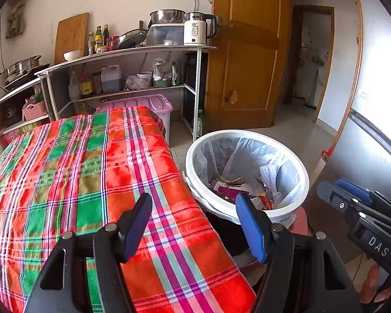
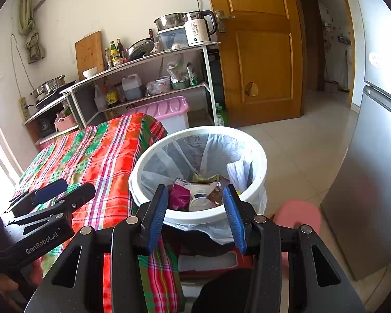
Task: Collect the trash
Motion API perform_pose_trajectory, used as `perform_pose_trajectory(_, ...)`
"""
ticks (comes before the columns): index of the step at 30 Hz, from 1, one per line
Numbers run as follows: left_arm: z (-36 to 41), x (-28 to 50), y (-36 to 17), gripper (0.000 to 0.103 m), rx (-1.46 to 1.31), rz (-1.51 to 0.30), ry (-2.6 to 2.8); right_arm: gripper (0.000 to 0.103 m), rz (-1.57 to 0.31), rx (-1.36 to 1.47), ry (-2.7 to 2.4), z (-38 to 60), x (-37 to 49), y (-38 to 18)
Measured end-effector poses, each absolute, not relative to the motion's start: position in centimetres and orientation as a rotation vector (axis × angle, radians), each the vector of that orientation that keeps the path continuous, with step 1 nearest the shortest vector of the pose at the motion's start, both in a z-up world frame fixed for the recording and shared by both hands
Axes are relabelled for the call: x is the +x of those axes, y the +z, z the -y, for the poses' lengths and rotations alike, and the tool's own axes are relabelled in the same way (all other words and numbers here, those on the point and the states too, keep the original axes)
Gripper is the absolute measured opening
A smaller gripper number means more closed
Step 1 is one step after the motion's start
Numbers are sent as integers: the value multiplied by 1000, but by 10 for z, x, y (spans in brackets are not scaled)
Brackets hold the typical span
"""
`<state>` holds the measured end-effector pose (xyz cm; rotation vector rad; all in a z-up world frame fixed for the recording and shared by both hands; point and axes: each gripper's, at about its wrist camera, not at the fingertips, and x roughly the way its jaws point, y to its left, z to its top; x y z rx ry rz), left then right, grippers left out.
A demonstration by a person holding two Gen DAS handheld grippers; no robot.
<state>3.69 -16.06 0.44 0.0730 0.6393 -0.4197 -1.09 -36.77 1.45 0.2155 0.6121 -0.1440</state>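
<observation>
A white trash bin [image 1: 247,133] with a clear liner stands just right of the table's edge. Wrappers and paper trash [image 1: 232,191] lie in its bottom. My left gripper [image 1: 193,197] hovers open over the table's right edge, nothing between its fingers. My right gripper [image 1: 332,185] shows at the far right of that view. In the right wrist view the right gripper [image 2: 196,187] stands open and empty in front of the bin [image 2: 195,129], looking down at the trash [image 2: 195,195]. The left gripper [image 2: 77,185] hangs over the cloth at the left.
A red and green plaid cloth [image 1: 78,169] covers the table. Behind stands a metal shelf unit [image 1: 133,50] with a kettle [image 1: 198,28], pans and bottles, and a pink-lidded box [image 1: 143,103]. A wooden door [image 1: 247,52], a grey fridge [image 2: 372,182] and a pink stool [image 2: 297,212] are on the right.
</observation>
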Motion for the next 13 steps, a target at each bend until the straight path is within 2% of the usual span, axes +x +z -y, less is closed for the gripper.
perform_pose_trajectory(13, 162, 37, 4, 69, 69, -653, -420, 45, -609, 221, -147, 368, -12, 16)
